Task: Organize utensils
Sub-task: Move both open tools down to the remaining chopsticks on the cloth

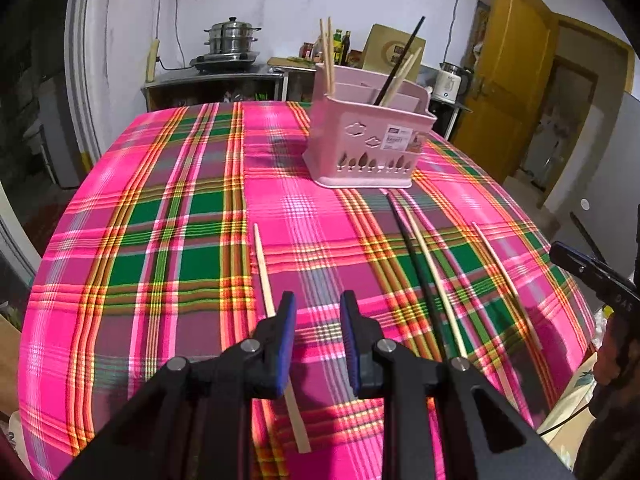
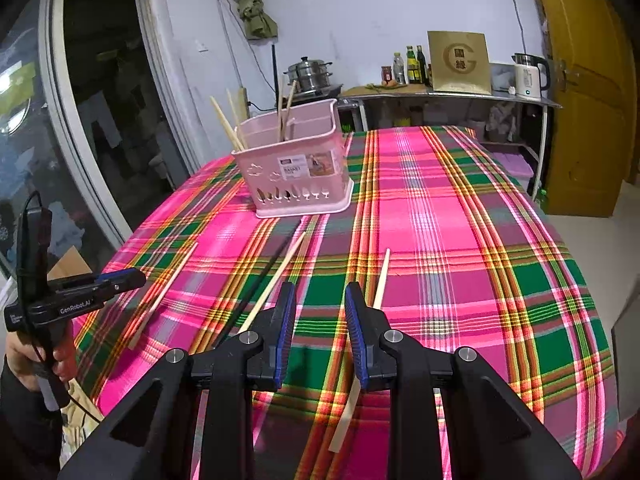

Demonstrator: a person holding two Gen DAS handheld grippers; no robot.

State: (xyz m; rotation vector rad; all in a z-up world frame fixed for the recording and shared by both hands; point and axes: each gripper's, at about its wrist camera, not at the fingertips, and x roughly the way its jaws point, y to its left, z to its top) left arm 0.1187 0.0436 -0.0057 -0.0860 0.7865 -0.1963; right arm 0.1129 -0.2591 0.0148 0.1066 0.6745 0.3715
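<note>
While the plaid tabletop [image 1: 168, 216] falls away at its left and near edges, wide bare cloth lies ahead of both tools. Left tool [image 1: 318, 312] tilts down, jaws apart and empty, its left finger just over a pale chopstick [image 1: 264, 268]. Right tool [image 2: 320, 304] tilts down likewise, open and empty, with another pale chopstick [image 2: 382, 280] passing beside its right finger, perhaps under it. Between them lie a black chopstick [image 1: 408, 240] and a pale one. Pink basket [image 1: 372, 140] stands farther back, chopsticks upright inside.
</note>
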